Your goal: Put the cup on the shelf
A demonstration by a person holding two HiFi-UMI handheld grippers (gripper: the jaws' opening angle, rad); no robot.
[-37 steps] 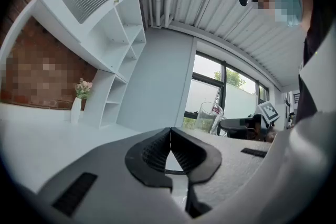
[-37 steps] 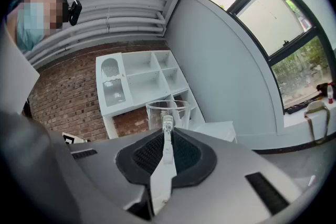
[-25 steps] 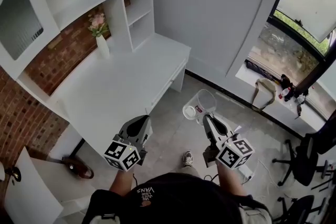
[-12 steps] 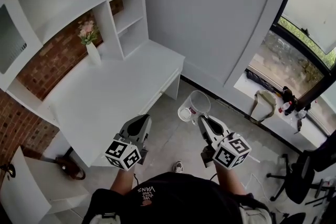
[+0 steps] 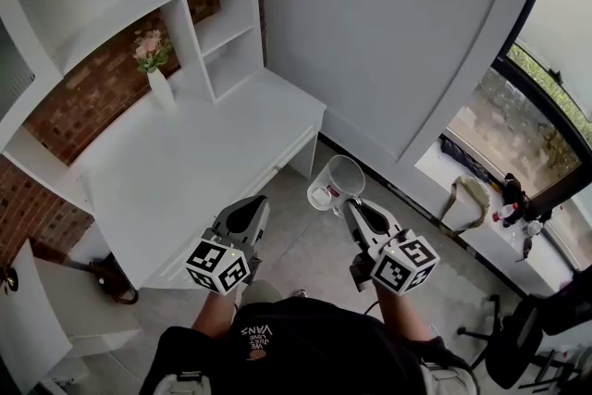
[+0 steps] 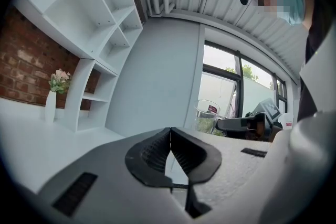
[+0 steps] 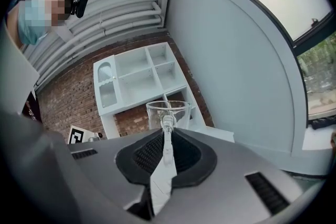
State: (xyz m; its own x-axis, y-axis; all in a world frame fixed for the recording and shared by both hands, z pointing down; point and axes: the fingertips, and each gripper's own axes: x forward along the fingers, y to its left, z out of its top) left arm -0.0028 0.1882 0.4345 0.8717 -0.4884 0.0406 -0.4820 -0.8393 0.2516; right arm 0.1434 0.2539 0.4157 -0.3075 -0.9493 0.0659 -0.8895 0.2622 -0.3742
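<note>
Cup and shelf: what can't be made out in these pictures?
- Print on the cup's red label: too small to read in the head view and the left gripper view.
- Cup's lower part: in the right gripper view, hidden behind the right hand-held gripper, which is shut on its handle.
- Shelf's top compartments: cut off by the head view's upper edge.

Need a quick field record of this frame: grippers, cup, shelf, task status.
left gripper: shut, nothing between its jaws
right gripper: shut on the cup's handle
cup: clear glass, held in the air past the desk's edge
desk: white, vase with flowers at the back
shelf: white, standing on the desk
task status: cup not yet on shelf
</note>
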